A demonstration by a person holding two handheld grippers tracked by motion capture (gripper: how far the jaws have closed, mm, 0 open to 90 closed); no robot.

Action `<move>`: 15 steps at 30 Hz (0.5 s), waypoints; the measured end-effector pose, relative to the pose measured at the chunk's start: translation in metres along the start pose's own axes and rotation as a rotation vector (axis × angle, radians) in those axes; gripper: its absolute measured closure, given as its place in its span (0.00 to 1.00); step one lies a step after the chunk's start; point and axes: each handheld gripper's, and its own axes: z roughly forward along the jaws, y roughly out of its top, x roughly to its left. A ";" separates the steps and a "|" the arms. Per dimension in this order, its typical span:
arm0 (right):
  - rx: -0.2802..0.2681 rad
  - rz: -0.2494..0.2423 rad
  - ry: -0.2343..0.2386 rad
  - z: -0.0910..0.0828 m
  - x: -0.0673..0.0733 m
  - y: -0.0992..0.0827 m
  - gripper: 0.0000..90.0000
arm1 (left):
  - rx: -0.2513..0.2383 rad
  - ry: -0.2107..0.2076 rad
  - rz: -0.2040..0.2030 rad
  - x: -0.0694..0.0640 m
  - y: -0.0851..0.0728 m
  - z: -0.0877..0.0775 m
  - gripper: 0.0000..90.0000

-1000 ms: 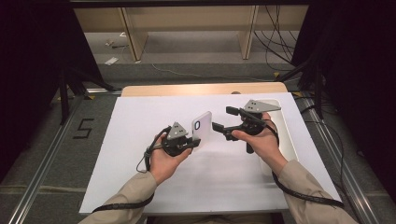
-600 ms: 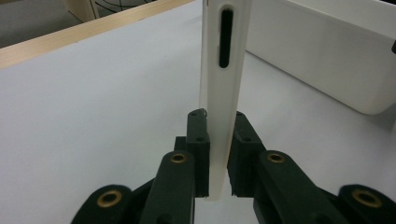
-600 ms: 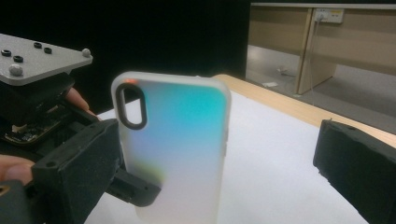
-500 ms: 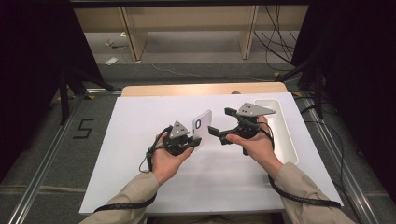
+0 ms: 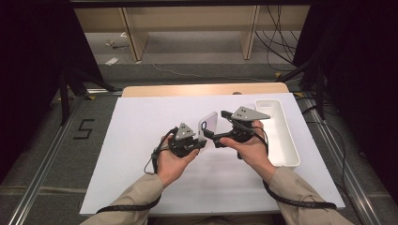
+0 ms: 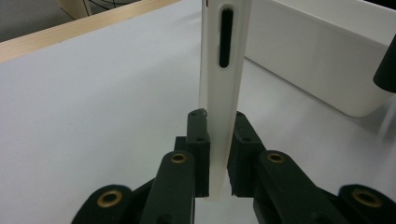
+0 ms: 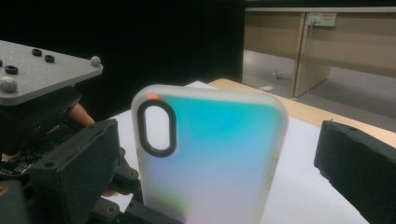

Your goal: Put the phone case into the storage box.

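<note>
Both forearms reach in over the table's [image 5: 141,187] near edge. The left gripper [image 5: 199,140] clamps the case [image 5: 209,126] by its bottom edge, holding it upright mid-table. The right gripper [image 5: 224,126], jaws wide after just opening, faces it; beyond, a bin [image 5: 286,136] lies along the right edge.

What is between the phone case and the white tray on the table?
In the high view, the right tongs and the hand holding them lie between the phone case and the tray.
</note>
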 end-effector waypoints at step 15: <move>-0.009 0.022 -0.047 0.004 0.005 -0.004 0.09 | -0.001 -0.007 0.010 -0.008 0.000 0.004 0.90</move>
